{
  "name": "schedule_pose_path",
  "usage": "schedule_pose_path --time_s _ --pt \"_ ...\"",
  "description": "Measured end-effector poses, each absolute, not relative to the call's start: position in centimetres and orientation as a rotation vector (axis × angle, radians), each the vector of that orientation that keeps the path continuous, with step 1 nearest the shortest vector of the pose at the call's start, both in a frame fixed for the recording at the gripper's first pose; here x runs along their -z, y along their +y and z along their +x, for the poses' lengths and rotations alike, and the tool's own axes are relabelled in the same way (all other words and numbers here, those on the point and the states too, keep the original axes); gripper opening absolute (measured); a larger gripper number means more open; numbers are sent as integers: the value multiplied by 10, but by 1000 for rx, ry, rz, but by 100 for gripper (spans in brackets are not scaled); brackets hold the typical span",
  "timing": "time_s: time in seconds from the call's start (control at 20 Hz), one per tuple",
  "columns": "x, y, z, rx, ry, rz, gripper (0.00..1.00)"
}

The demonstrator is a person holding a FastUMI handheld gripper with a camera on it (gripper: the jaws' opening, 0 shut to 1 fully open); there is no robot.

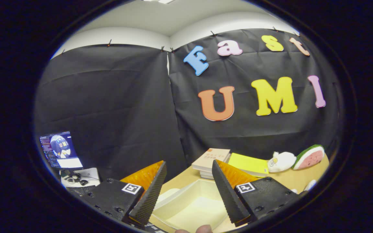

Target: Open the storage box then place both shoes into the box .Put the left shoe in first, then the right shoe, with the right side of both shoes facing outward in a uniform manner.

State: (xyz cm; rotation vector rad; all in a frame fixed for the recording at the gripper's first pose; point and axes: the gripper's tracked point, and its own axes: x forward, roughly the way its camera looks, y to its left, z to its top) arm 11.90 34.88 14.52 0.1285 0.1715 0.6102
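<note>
The tongs (pixel 189 187) are spread wide apart and grip nothing; they hang in the air above the storage box (pixel 191 202). The box is the landmark here: it stands on the wooden counter (pixel 290 179), its pale hollow shows between the two fingers, and no lid covers what I can see of it, so I judge that it is already open. Nothing lies in the part of the hollow that shows. At the near edge of the box a fingertip of a person (pixel 202 229) is just visible.

Beyond the box, near the black wall, there is a stack of books (pixel 210 160), and beside the books a yellow pad (pixel 249 163). Further from the box, past the pad, rest a white plush toy (pixel 282 161) and a watermelon-slice toy (pixel 311 157). On the other side of the box, off the counter, a lit screen (pixel 60 150) stands.

I cannot pick out any shoe for sure. A pale rounded shape at the counter edge past the plush toy may be one, but it is too small to tell.

To do the step well, I think the tongs should be turned down toward the counter to find the left shoe first, gripped at the heel collar, and its right side should be kept facing outward when it enters the box.
</note>
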Motion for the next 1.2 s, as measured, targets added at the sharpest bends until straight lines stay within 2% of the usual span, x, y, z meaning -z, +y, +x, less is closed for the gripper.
schedule_pose_path --time_s 0.4,0.8,1.2 --pt "-95 185 116 -337 146 -7 94" --pt "57 61 132 -186 476 -91 94" --pt "166 31 168 -204 774 -16 95"
